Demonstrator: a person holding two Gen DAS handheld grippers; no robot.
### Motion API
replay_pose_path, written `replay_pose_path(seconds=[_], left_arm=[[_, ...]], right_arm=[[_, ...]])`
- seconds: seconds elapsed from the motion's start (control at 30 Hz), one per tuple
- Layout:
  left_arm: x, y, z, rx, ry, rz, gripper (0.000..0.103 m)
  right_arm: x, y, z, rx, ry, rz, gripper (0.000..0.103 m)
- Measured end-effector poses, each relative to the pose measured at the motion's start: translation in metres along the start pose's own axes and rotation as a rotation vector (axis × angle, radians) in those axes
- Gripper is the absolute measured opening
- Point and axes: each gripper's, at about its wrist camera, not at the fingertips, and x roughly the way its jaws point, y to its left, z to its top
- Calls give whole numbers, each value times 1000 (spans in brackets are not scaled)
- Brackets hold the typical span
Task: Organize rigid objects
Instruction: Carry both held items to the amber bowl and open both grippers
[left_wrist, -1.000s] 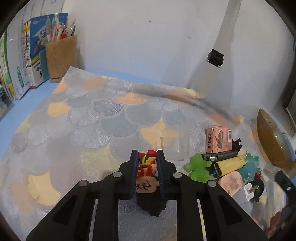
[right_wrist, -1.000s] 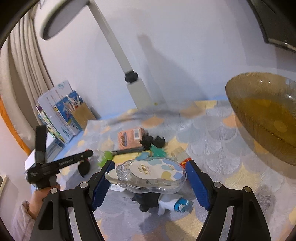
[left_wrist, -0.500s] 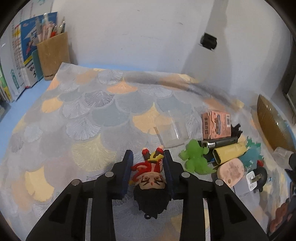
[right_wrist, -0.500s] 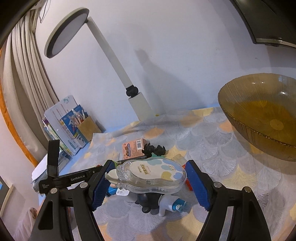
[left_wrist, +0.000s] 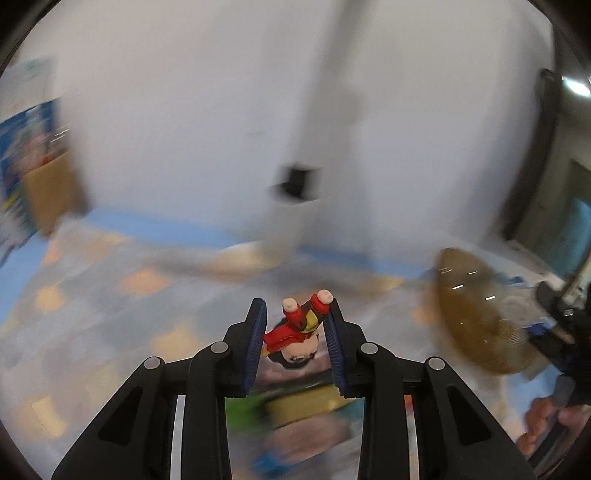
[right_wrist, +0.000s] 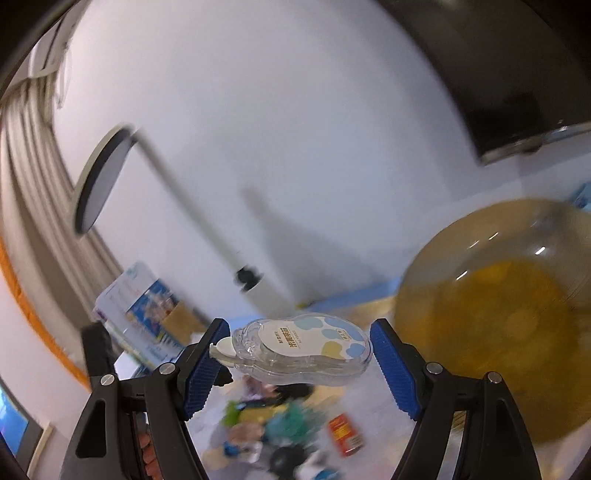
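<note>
the left gripper (left_wrist: 295, 343) grips a small red toy figure (left_wrist: 297, 338) between its fingers, head toward the camera, above the blurred patterned table (left_wrist: 110, 317). the right gripper (right_wrist: 301, 360) clamps a clear correction tape dispenser (right_wrist: 301, 350) lengthwise between its blue fingers, raised beside the amber glass bowl (right_wrist: 517, 314), with a blurred heap of small things (right_wrist: 288, 424) on the table below.

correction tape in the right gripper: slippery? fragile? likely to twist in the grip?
The correction tape has a glossy clear plastic shell, so probably slick against the pads. It is held end to end across the right gripper on rounded ends, so it may pivot. It looks rigid, hollow and likely light; the thin shell could crack if squeezed hard.
</note>
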Motion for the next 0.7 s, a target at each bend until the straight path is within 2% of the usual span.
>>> replay_pose_path(seconds=[0.13, 0.23, 0.33, 0.4, 0.5, 0.57, 0.63, 0.7], left_arm=[[29, -59, 17, 38, 16, -126, 28], [49, -103, 19, 83, 33, -222, 28], [72, -138, 12, 122, 68, -281, 28], [84, -156, 4, 135, 87, -315, 27], [83, -175, 3, 172, 76, -306, 26], [84, -179, 5, 126, 92, -391, 23], [86, -186, 7, 130, 96, -386, 23], [87, -196, 5, 142, 96, -413, 23]], right_arm=[[-8, -37, 21, 39, 6, -68, 77], [-15, -65, 30, 77, 7, -113, 77], [-23, -88, 37, 100, 8, -159, 77], [-26, -102, 39, 120, 23, -187, 77], [-31, -118, 36, 143, 38, -226, 77], [-33, -124, 35, 155, 38, -237, 77], [-36, -129, 34, 164, 37, -248, 77], [-38, -130, 35, 171, 36, -255, 78]])
